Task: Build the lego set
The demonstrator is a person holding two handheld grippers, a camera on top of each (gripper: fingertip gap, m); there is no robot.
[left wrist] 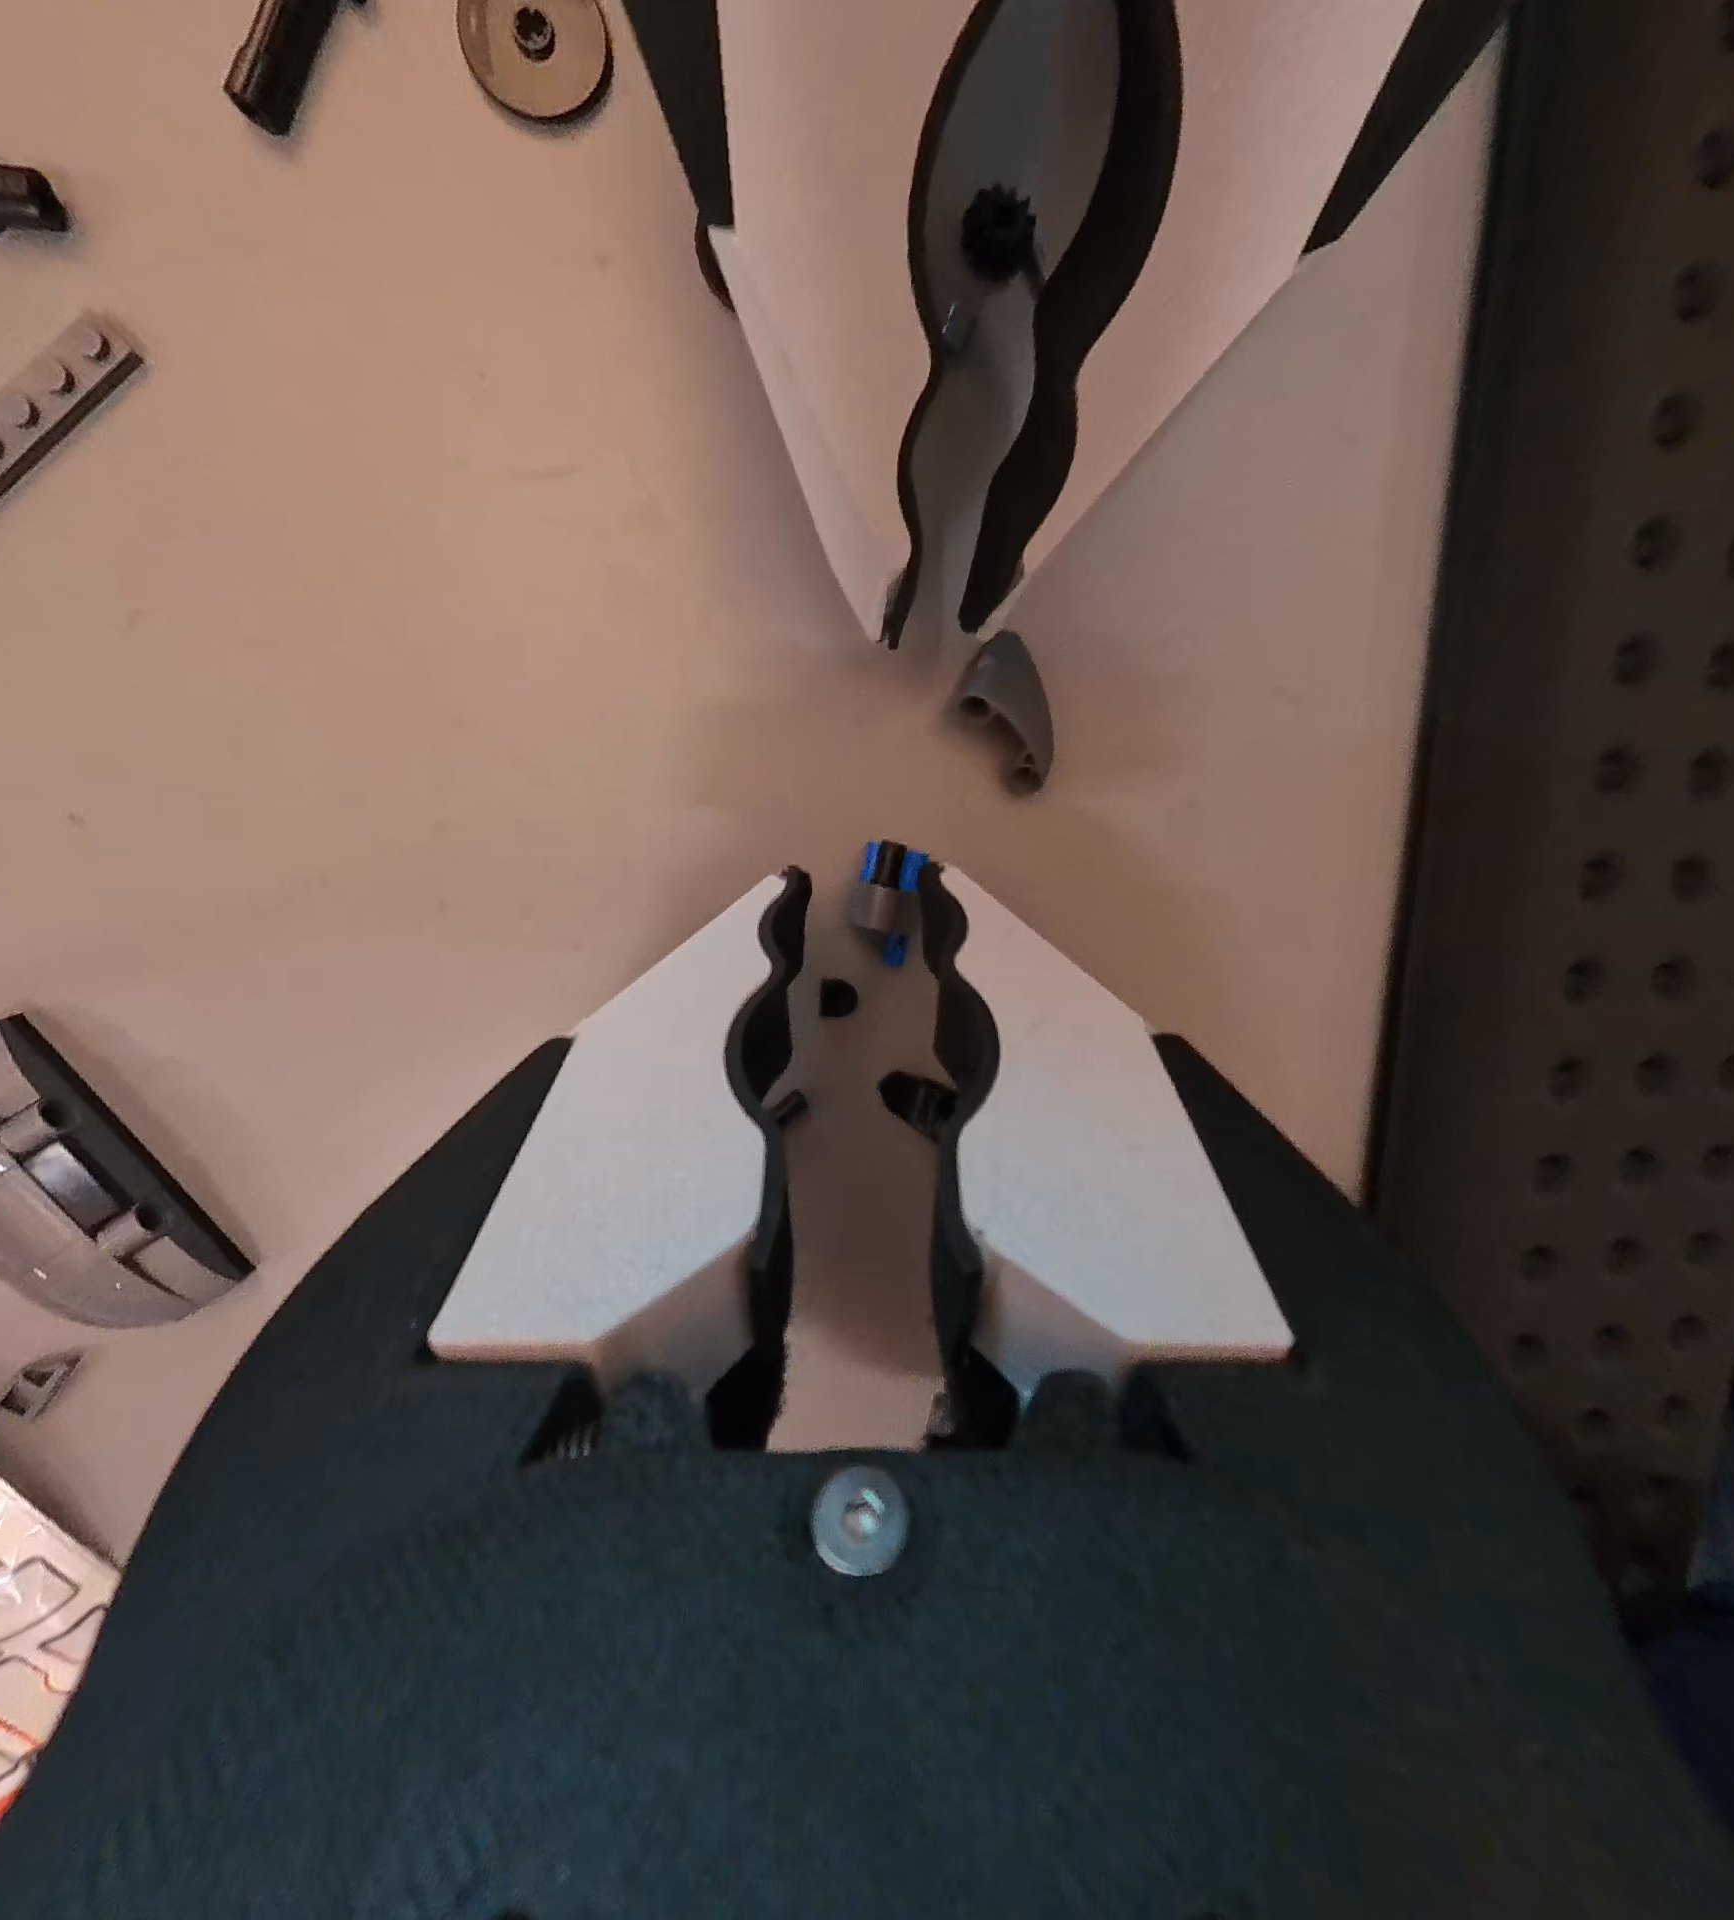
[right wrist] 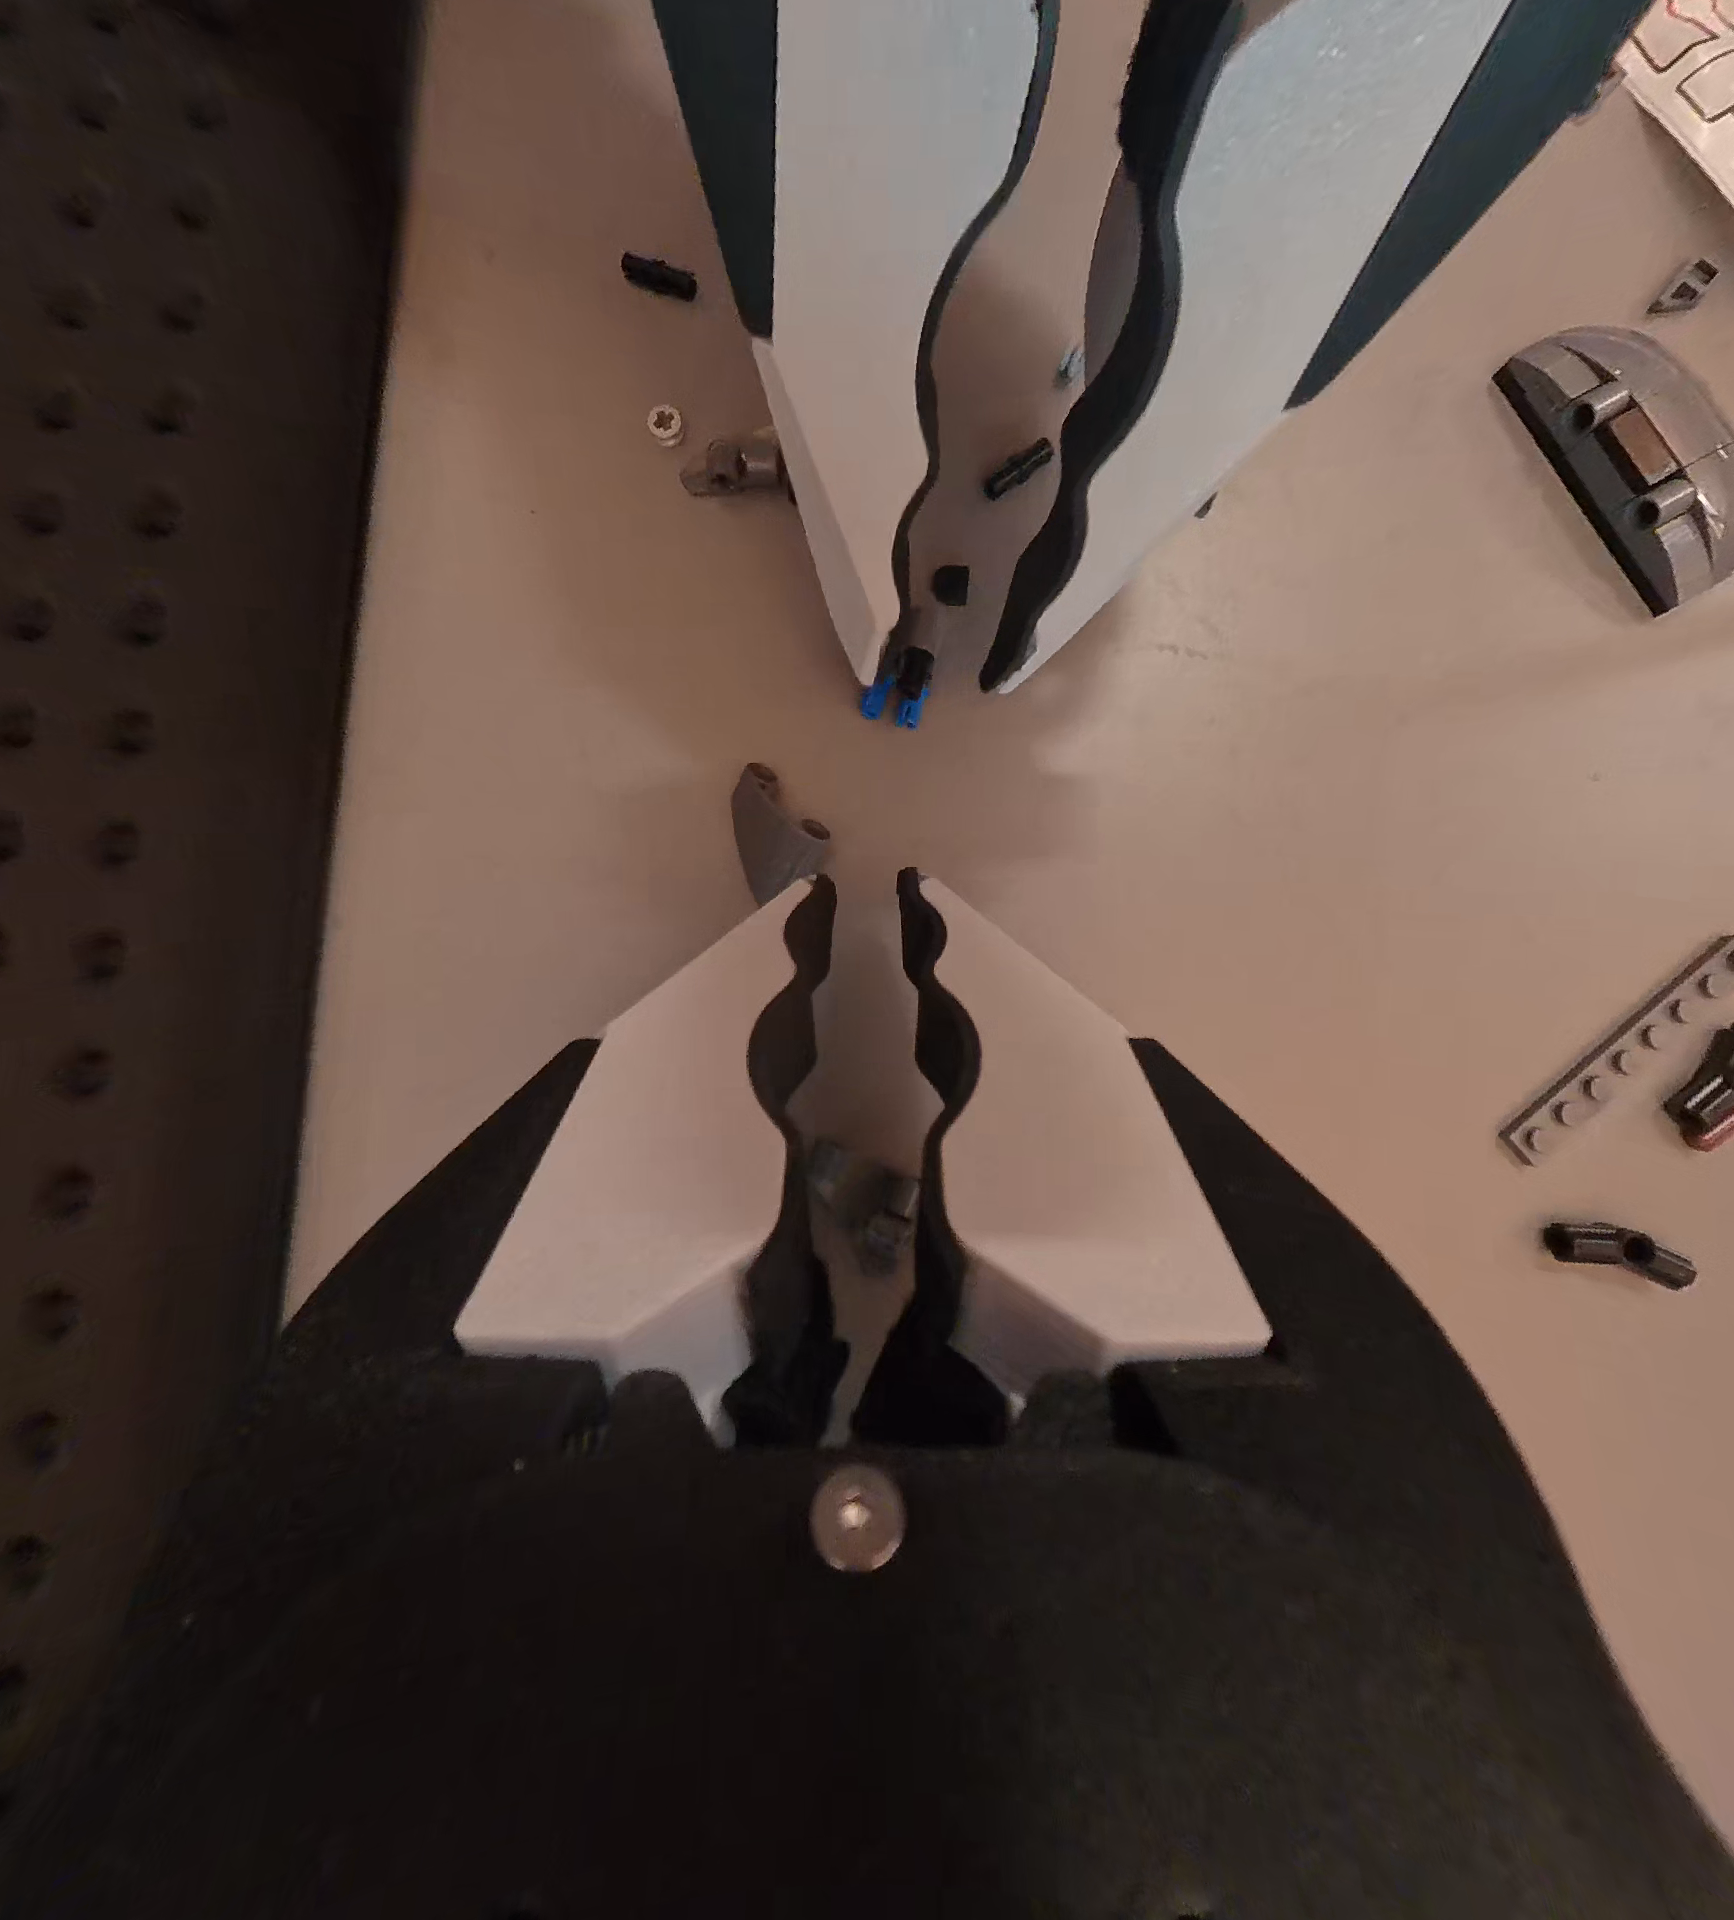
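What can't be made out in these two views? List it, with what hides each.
Left wrist view: whether the left gripper grips the blue-pin piece or it lies on the table; depth unclear.
Right wrist view: small grey part beneath the right gripper, half hidden by its jaws.
Left wrist view: studded grey plate, cut by the left edge.

We see dim, warm, pinkish light on the table [left wrist: 323, 727] in both views, with soft shadows fanning from the finger tips. Wide-angle distortion bends the edges. The dark perforated panel [right wrist: 63, 727] is blurred, and the gripper bodies close to the lens are soft.
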